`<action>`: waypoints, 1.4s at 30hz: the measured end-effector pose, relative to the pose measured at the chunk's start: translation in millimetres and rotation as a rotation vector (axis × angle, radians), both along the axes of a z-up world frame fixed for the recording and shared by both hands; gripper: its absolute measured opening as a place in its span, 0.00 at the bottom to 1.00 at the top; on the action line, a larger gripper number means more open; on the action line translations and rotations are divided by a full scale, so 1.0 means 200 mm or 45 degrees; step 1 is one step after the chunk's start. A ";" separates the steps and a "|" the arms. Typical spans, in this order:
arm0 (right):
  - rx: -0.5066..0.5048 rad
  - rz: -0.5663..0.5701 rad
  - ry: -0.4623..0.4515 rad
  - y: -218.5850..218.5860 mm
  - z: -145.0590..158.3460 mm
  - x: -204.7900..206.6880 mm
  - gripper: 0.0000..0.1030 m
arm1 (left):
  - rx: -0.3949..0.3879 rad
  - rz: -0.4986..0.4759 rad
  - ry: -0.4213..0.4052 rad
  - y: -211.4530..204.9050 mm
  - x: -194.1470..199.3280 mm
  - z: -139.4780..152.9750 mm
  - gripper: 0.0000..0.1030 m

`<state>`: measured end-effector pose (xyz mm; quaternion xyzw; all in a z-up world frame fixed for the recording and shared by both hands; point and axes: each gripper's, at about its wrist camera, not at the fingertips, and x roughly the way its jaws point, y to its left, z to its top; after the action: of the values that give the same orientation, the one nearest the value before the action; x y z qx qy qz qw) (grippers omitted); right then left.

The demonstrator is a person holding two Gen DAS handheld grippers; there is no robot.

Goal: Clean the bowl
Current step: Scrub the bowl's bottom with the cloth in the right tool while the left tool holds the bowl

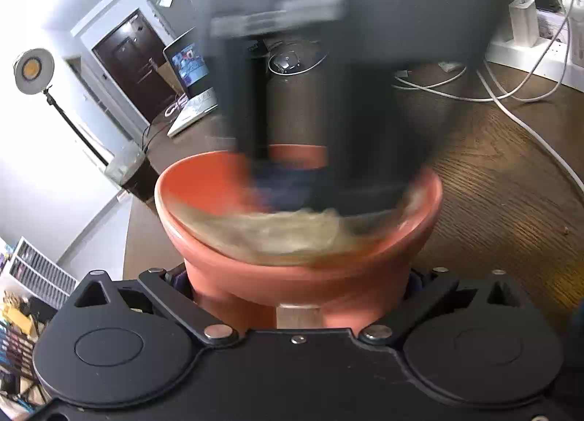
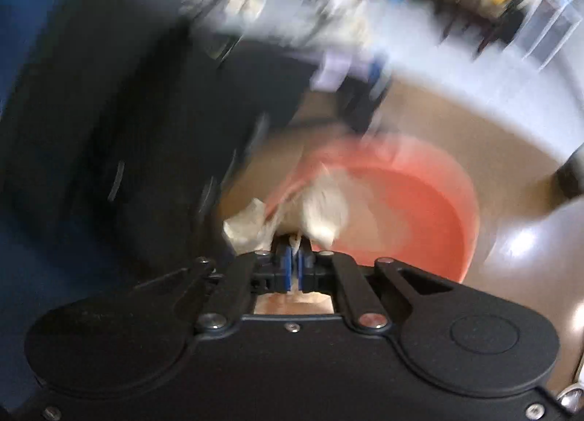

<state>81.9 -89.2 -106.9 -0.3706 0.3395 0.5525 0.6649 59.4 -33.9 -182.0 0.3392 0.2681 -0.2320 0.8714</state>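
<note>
My left gripper [image 1: 297, 297] jaws wide, clamping the orange bowl [image 1: 292, 267], my right gripper [image 2: 294, 267] jaws nearly together, pinching a pale cloth [image 2: 321, 209] inside the bowl

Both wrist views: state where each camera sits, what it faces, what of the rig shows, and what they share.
Left wrist: sits on the left gripper, facing the orange bowl clamped between its fingers, table and laptop beyond; its black body fills the bottom.
Right wrist: sits on the right gripper, looking down into the bowl; blue-padded fingers pinch a pale cloth.
Shared: bowl, cloth, wooden table.
</note>
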 end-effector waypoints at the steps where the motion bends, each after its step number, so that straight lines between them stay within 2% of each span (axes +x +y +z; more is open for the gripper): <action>1: 0.000 -0.003 -0.005 0.00 0.00 0.01 0.04 | 0.002 0.007 -0.003 0.00 0.00 0.00 0.96; 9: -0.003 -0.027 -0.046 -0.04 0.04 0.09 0.05 | 0.030 -0.016 -0.019 -0.03 0.01 -0.02 0.96; 14: -0.016 -0.042 -0.073 -0.06 0.06 0.16 0.02 | -0.004 0.050 -0.001 -0.01 0.02 -0.02 0.96; 18: -0.220 -0.043 -0.097 -0.19 0.06 0.39 0.03 | -0.001 0.038 -0.022 -0.02 0.01 -0.02 0.96; 19: -0.255 0.001 -0.051 -0.22 0.06 0.34 0.03 | 0.001 0.027 -0.025 -0.02 0.00 -0.02 0.95; 21: -0.242 0.079 0.047 -0.27 0.12 0.19 0.04 | 0.004 0.009 -0.024 -0.04 -0.02 -0.02 0.96; 23: -0.146 0.095 0.091 -0.18 0.22 0.16 0.04 | -0.007 0.017 -0.003 -0.04 -0.04 -0.03 0.96; 25: -0.019 0.014 0.040 -0.12 0.28 0.25 0.04 | -0.026 0.041 0.007 -0.04 -0.03 -0.03 0.96; 26: -0.014 -0.036 -0.031 -0.11 0.29 0.32 0.04 | -0.039 0.056 0.006 -0.03 -0.03 -0.02 0.96; 27: -0.018 -0.076 -0.094 -0.09 0.29 0.37 0.02 | -0.042 0.055 0.001 -0.03 -0.03 -0.02 0.96; 29: -0.108 -0.087 -0.167 -0.04 0.25 0.40 0.02 | -0.036 0.043 -0.010 -0.03 -0.04 -0.02 0.96; 30: -0.189 -0.068 -0.163 -0.06 0.21 0.41 0.02 | -0.034 0.039 -0.013 -0.03 -0.04 -0.02 0.96; 33: -0.294 0.069 -0.036 -0.13 0.39 0.27 0.04 | -0.027 0.027 -0.010 -0.05 -0.04 -0.03 0.96; 35: -0.207 0.098 0.047 -0.04 0.46 0.21 0.04 | -0.011 0.022 0.003 -0.06 -0.04 -0.05 0.96; 36: -0.109 0.066 0.066 0.03 0.51 0.22 0.04 | -0.021 0.044 0.018 -0.05 -0.04 -0.05 0.96; 38: -0.015 -0.030 0.004 0.08 0.56 0.35 0.04 | -0.044 0.095 0.033 -0.02 -0.02 -0.04 0.96; 41: -0.058 -0.126 -0.096 0.02 0.59 0.58 0.02 | -0.040 0.109 -0.005 -0.01 -0.02 -0.03 0.96; 42: -0.137 -0.126 -0.113 -0.01 0.56 0.61 0.02 | -0.046 0.112 -0.002 -0.01 -0.01 -0.02 0.96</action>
<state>203.7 -91.9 4.9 -0.4126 0.3568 0.4829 0.6850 57.0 -36.1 -186.6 0.3115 0.2776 -0.1981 0.8869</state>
